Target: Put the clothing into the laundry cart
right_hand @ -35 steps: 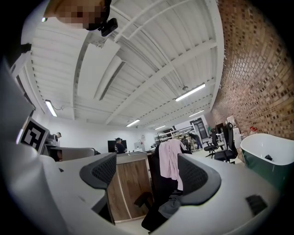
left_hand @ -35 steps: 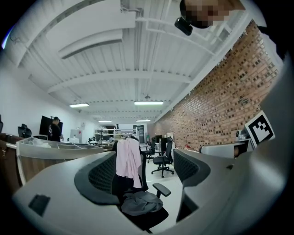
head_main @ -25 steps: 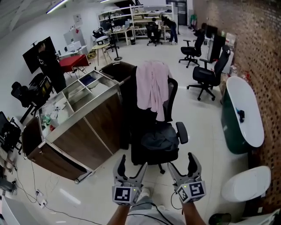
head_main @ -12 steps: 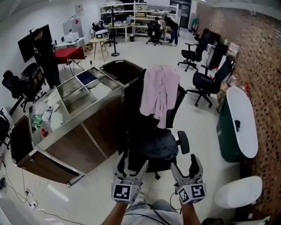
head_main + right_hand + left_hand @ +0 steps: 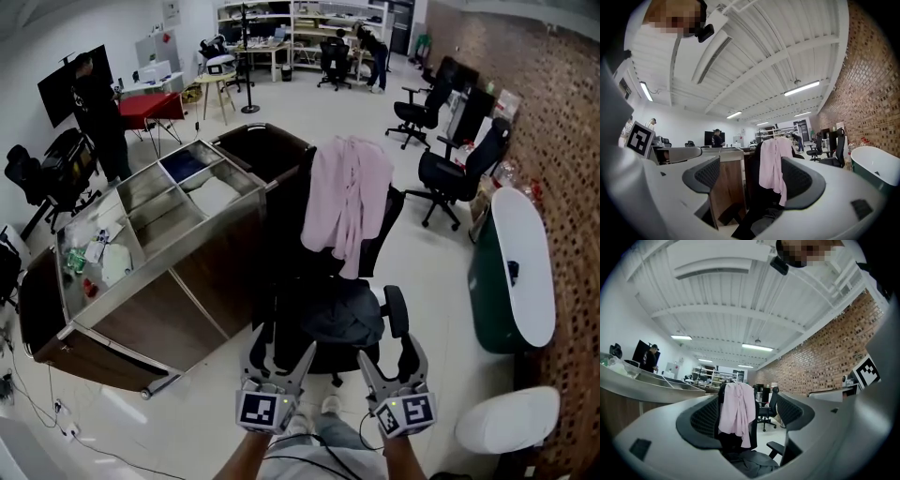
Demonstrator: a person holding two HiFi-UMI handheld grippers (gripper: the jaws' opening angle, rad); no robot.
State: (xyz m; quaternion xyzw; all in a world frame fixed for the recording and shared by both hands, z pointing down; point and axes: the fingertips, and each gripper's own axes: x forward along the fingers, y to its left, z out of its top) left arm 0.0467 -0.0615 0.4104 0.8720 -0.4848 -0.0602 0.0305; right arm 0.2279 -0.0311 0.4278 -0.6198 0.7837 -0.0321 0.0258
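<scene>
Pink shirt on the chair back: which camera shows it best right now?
Head view: the pink shirt hangs whole and unobstructed over the chair, cart beside it. Left gripper view shows it smaller, framed between the fingers; in the right gripper view one finger covers its lower right edge.

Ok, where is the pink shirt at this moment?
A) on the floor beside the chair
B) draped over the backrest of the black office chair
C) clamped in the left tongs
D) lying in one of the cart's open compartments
B: the pink shirt hangs over the top of the black office chair's backrest, ahead of both tongs and not in the cart.
</scene>
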